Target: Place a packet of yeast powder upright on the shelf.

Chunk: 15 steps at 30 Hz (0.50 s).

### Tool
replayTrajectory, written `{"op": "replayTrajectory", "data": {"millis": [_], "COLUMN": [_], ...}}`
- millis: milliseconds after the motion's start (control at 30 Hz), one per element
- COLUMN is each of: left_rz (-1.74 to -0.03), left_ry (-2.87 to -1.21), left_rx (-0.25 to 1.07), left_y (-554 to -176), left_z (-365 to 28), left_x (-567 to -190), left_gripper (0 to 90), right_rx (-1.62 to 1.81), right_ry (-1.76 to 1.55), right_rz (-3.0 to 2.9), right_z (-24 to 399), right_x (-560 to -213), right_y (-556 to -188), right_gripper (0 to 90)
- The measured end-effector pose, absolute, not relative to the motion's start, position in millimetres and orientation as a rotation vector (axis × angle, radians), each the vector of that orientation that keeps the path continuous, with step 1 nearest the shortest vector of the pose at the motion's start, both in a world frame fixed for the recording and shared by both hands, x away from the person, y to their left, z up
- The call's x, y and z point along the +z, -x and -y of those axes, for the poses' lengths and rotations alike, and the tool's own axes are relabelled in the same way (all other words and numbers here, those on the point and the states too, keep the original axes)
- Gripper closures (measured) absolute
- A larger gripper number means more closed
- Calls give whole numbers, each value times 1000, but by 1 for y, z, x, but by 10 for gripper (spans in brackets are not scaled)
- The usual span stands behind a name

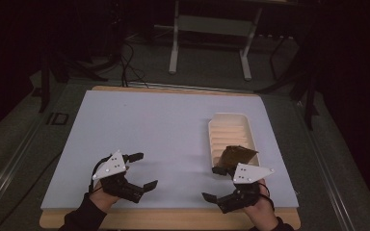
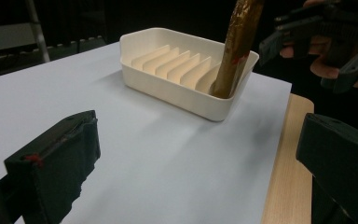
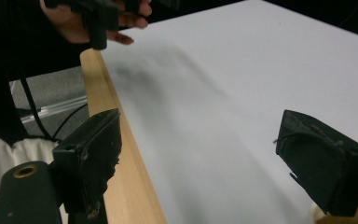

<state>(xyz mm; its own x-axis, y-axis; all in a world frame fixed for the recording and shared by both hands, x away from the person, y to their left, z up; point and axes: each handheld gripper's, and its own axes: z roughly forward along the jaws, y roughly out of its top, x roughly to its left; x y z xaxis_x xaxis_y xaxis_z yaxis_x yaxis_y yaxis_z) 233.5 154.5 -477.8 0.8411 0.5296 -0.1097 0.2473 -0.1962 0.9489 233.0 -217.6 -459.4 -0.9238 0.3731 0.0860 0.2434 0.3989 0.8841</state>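
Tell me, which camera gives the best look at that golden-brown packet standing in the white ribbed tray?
The left gripper view: the packet stands close and side-on, leaning in the near end of the tray. The high view shows it small, dim and from above. The right gripper view looks across the bare mat.

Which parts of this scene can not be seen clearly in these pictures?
- Brown packet: in the high view, too dark and small to read any print; in the left gripper view its top is cut off by the upper edge.
- White tray: in the high view, its near end is hidden behind the packet and the right gripper.
- Left gripper: in its own view, both jaws are cut off by the bottom edge.
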Motion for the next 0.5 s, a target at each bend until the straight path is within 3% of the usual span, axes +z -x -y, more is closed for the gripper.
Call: {"op": "replayTrajectory", "data": {"millis": [500], "left_rz": [-599], "left_ry": [-1778], "left_rx": [268], "left_y": [-235], "left_z": [-153], "left_x": [-482], "left_gripper": [0], "right_rx": [1493], "right_ry": [-581], "right_rz": [-2570], "right_z": [231], "right_x": [-478], "right_y": [-230], "right_gripper": [150]}}
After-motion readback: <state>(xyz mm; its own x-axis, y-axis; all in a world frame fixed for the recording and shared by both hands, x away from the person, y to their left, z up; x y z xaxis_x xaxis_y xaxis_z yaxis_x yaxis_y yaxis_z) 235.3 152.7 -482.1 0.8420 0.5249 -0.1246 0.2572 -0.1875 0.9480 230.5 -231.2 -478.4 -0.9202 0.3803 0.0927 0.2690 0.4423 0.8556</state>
